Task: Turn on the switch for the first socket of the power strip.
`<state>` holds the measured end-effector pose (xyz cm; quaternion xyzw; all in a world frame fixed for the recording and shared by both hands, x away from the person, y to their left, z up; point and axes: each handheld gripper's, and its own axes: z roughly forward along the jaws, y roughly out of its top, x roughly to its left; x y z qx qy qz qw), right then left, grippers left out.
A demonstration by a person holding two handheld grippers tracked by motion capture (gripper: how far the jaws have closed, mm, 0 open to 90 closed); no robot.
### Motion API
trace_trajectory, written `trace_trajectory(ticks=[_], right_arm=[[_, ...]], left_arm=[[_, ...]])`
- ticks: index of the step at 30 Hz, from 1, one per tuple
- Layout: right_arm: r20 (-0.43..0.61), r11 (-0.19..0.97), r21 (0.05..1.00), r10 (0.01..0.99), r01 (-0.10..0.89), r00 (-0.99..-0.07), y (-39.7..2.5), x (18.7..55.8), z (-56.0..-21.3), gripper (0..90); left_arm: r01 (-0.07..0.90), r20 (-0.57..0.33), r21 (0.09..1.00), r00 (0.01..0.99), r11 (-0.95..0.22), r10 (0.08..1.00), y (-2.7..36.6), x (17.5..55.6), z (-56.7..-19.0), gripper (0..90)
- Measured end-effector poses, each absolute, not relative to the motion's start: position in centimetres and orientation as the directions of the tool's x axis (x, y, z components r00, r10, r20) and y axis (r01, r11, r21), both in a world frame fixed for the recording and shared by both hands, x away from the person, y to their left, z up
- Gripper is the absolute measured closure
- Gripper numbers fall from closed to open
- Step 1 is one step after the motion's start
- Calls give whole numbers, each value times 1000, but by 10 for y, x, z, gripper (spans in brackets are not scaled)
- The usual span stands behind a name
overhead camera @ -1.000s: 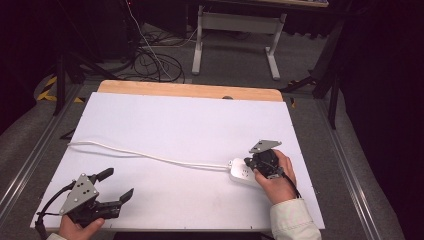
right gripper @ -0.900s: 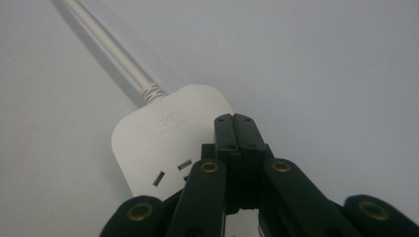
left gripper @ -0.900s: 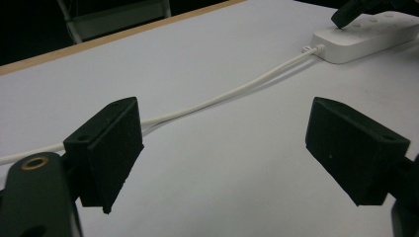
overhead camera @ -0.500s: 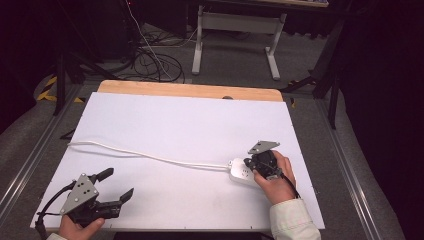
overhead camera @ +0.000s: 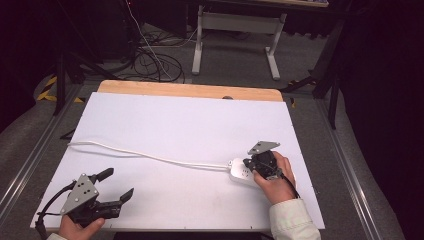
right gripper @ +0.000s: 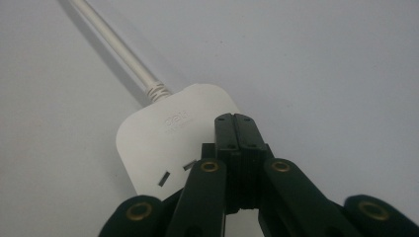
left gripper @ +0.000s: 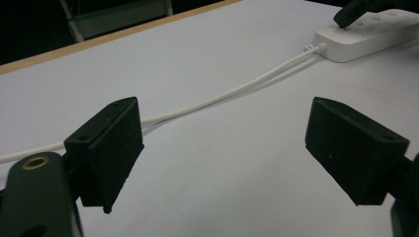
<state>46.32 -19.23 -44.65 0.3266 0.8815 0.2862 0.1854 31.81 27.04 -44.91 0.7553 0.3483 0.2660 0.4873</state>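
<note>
Power strip [overhead camera: 243, 172] on white worktop [overhead camera: 190, 125], directly under right gripper [right gripper: 237, 129], jaws pressed together, tips on its top face. Press straight down, judged. Left gripper [overhead camera: 116, 184] well apart, jaws wide, empty.

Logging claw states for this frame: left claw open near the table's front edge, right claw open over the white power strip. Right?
Not quite. The right claw is shut, not open: the right gripper view shows its two jaws pressed together over the white power strip. The rest holds: the left claw is open near the table's front edge.
</note>
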Motion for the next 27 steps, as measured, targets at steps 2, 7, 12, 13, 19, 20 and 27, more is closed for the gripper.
trace_trajectory(ticks=[2, 7, 12, 13, 19, 20, 27], right_arm=[[-137, 620, 628, 683, 470, -717, -192, 463, -447, 900], [-135, 619, 627, 685, 474, -716, -193, 464, -447, 900], [-128, 615, 628, 686, 477, -717, -193, 464, -448, 900], [-129, 615, 628, 686, 477, -716, -193, 464, -448, 900], [-118, 608, 629, 690, 484, -714, -194, 464, -449, 900], [-119, 608, 629, 691, 484, -713, -193, 464, -449, 900], [-108, 598, 636, 695, 488, -711, -195, 465, -450, 900]], left_arm=[[267, 62, 921, 616, -283, 785, 270, 318, -449, 153], [267, 62, 921, 616, -282, 786, 271, 318, -449, 153], [265, 65, 921, 617, -285, 784, 271, 318, -449, 153], [265, 66, 921, 617, -285, 784, 271, 318, -449, 153], [263, 68, 921, 616, -287, 785, 271, 318, -449, 153], [264, 68, 921, 616, -287, 785, 271, 318, -449, 153], [264, 69, 921, 616, -288, 784, 271, 318, -449, 153]])
